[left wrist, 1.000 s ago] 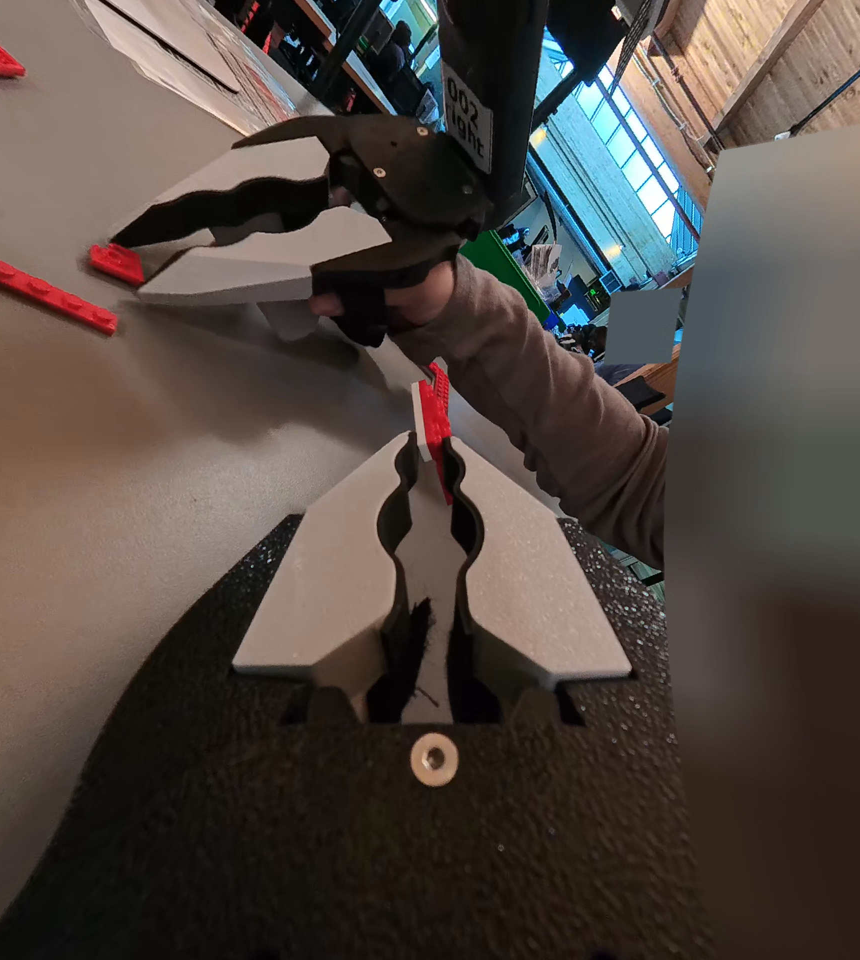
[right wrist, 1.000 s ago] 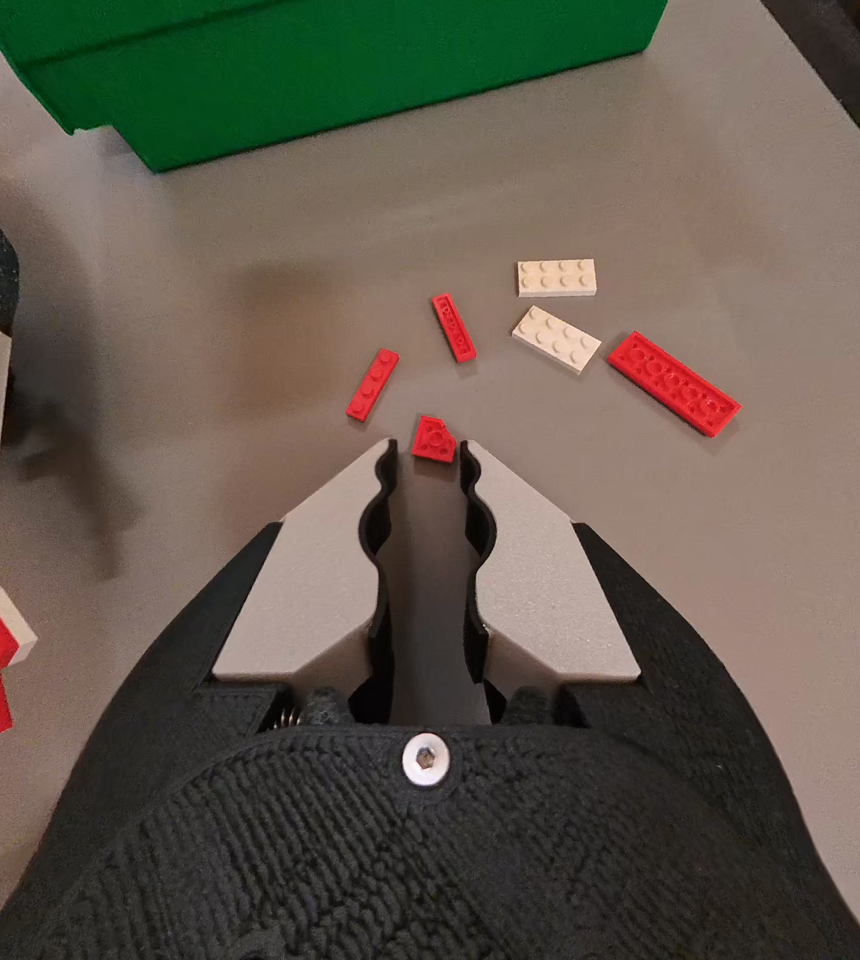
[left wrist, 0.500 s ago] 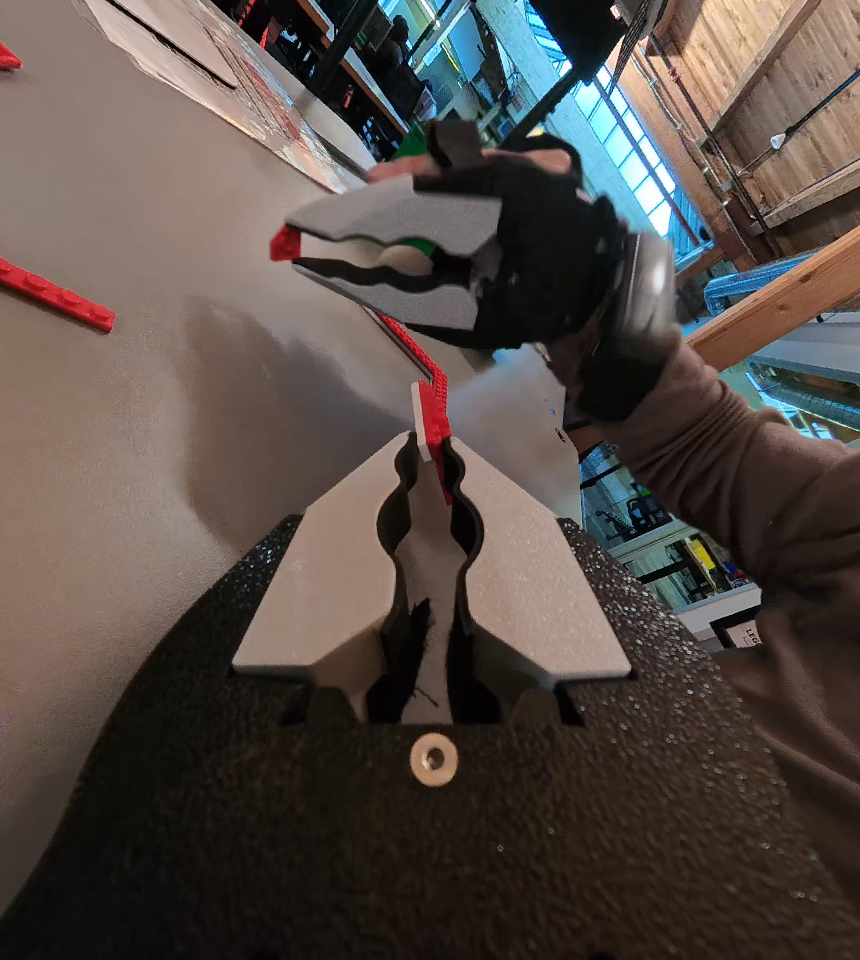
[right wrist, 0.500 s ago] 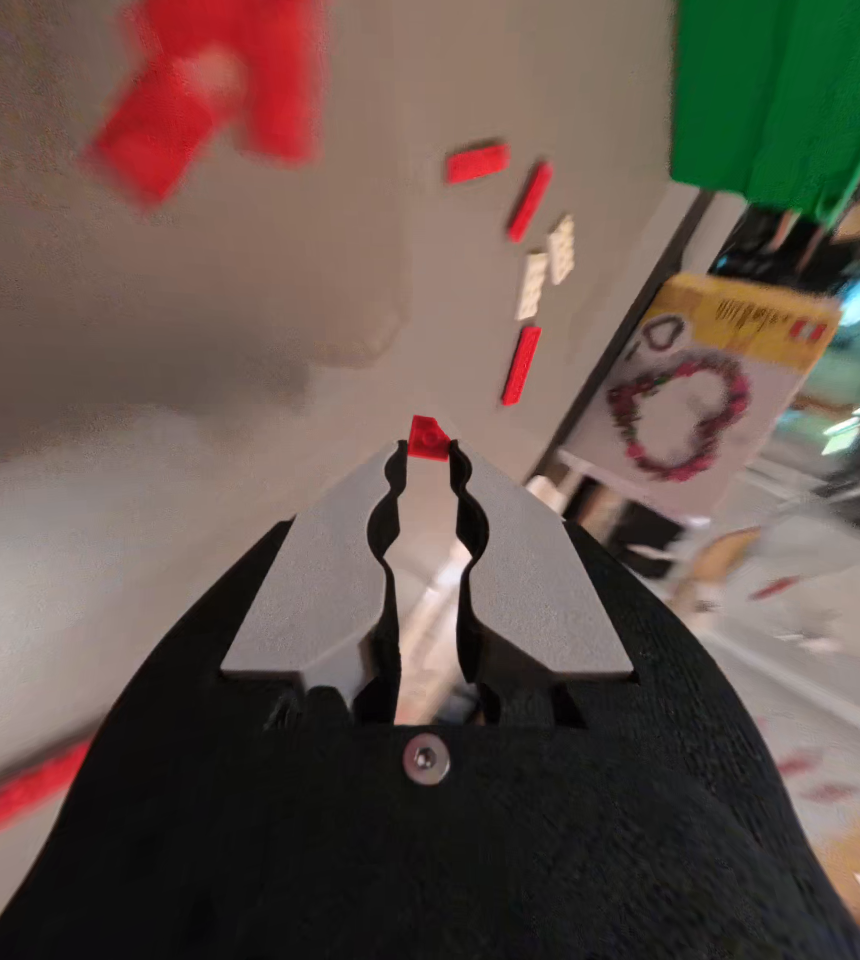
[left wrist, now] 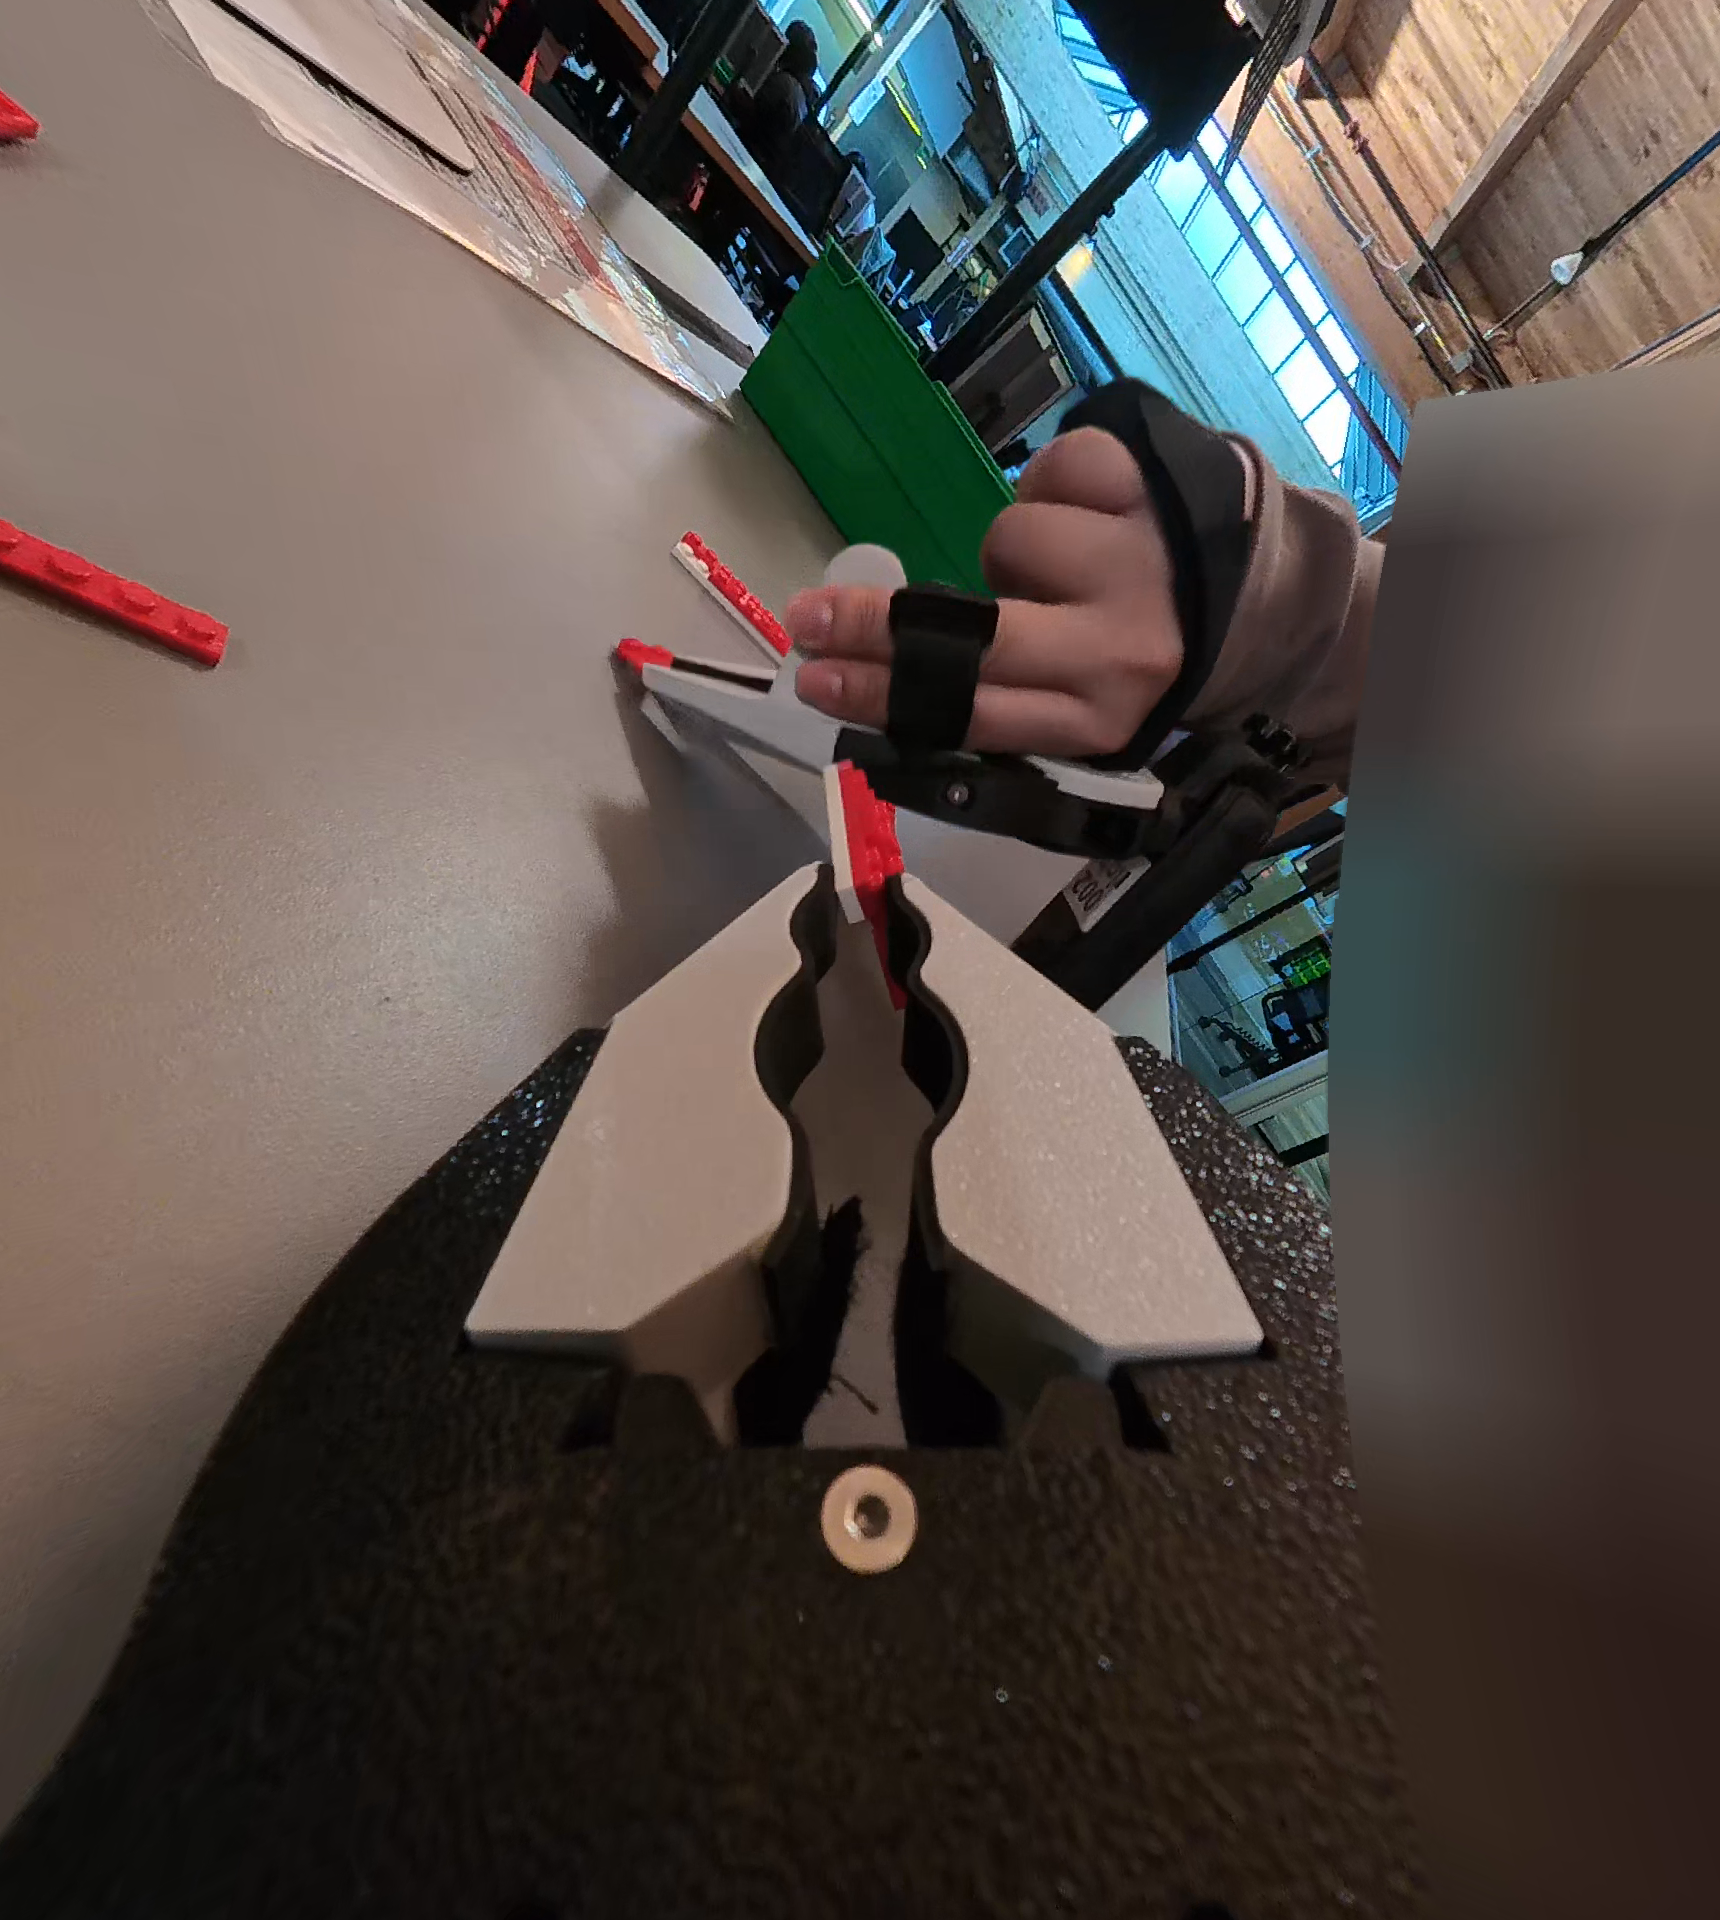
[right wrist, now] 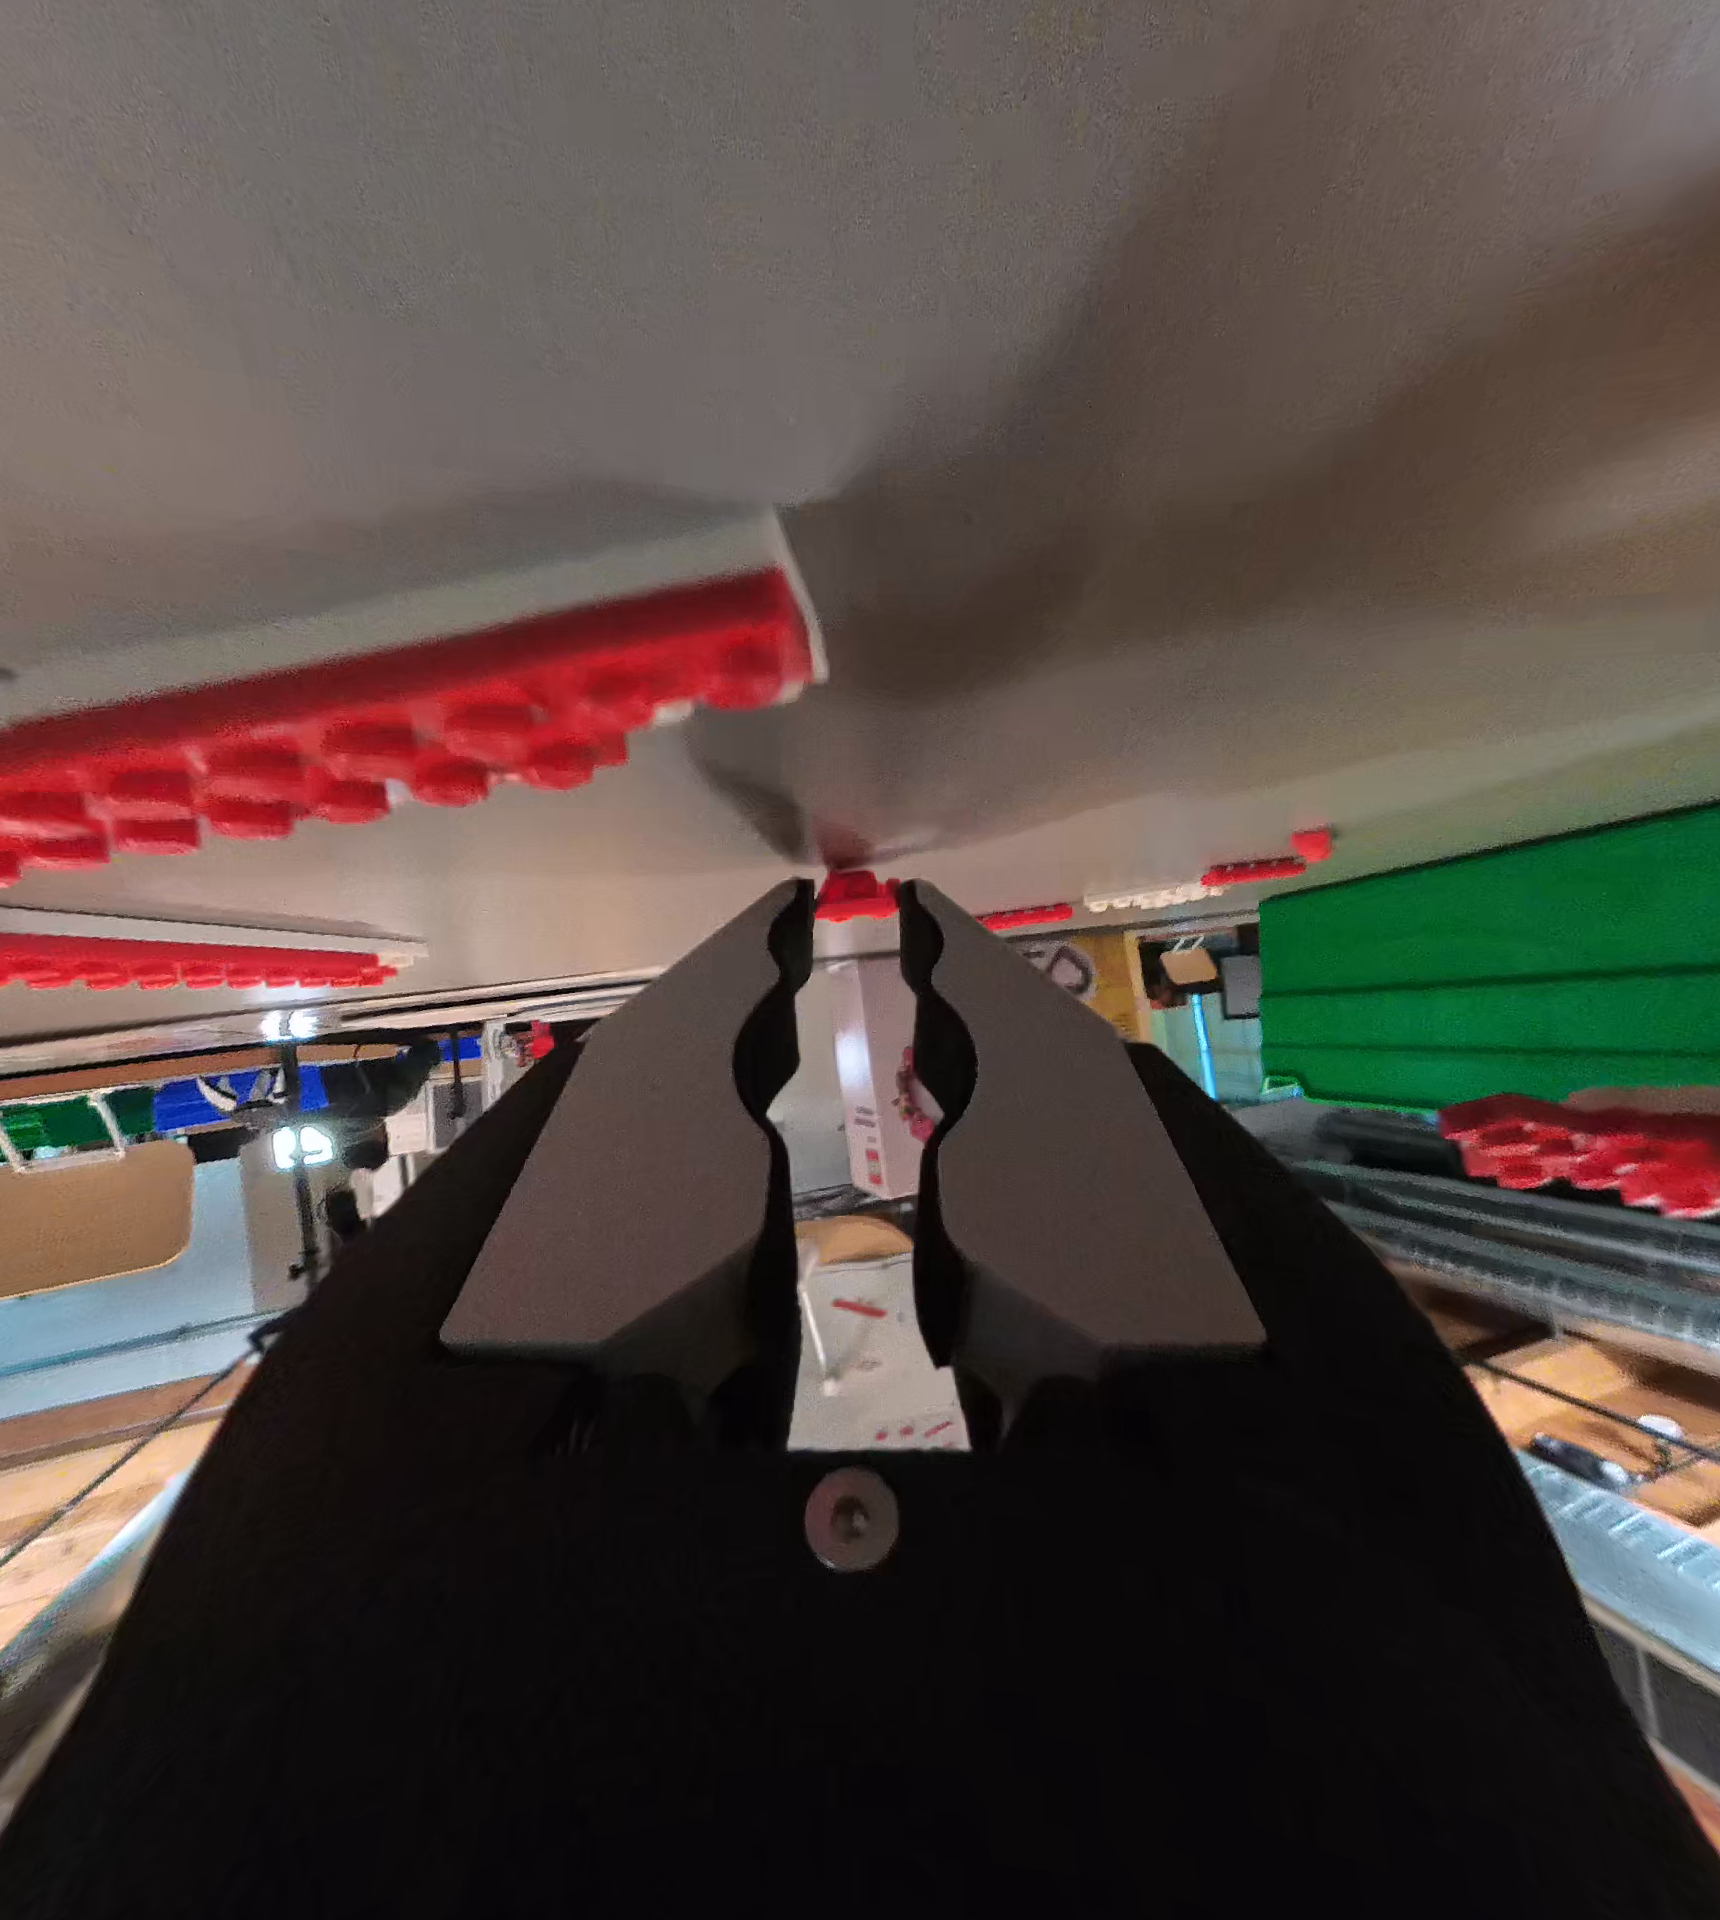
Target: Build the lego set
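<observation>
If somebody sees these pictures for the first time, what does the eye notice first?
Probably the left gripper, shut on a red-and-white plate assembly standing on edge between its tips. Just beyond, the right gripper, strapped to a hand, pinches a small red piece low over the grey table. A green bin stands at the table's far edge.

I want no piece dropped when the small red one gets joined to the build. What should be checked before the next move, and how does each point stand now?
1. Right gripper shut on the small red piece: ok.
2. Left gripper shut on the red and white assembly: ok.
3. Small red piece squarely seated at the tips: cannot tell, only its edge shows.
4. Small red piece clear of the table: not ok, it sits at or near the surface.
5. Piece lined up with the assembly's studs: not ok, they are apart.
</observation>
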